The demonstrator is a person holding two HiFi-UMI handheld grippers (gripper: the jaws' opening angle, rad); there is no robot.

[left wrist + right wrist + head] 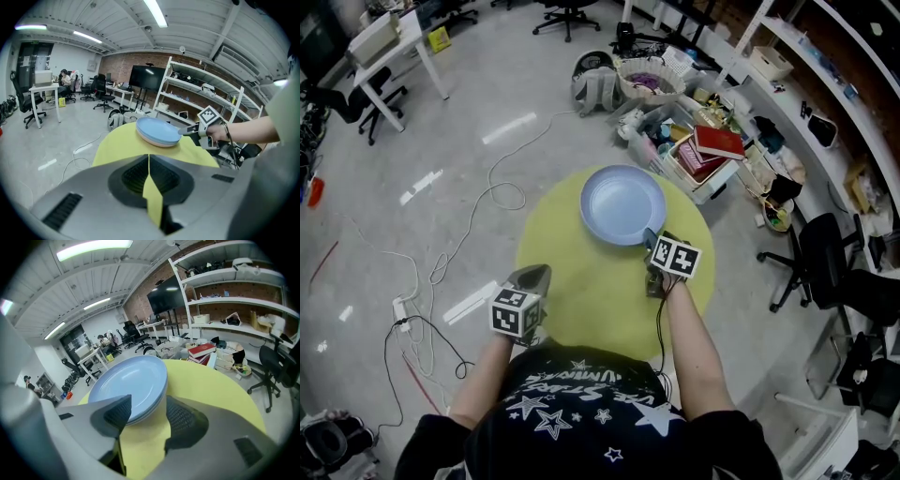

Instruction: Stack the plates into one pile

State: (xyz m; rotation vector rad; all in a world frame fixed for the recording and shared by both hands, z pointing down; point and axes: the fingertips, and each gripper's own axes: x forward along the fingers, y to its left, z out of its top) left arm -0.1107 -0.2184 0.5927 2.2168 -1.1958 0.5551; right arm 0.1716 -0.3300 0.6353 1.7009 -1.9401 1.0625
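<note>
While books point(719, 142) fill a bin point(713, 188), plates point(622, 204) lie stacked.

Left tongs point(149, 180) pinched together, right tongs point(143, 418) spread wide, both angled downward.

Bright ceiling strip lights point(154, 11), glare on floor point(508, 128); fisheye bending, dark corners

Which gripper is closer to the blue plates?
The right gripper: its open jaws flank the plates at their near rim. The left gripper hangs back over the table edge.
</note>
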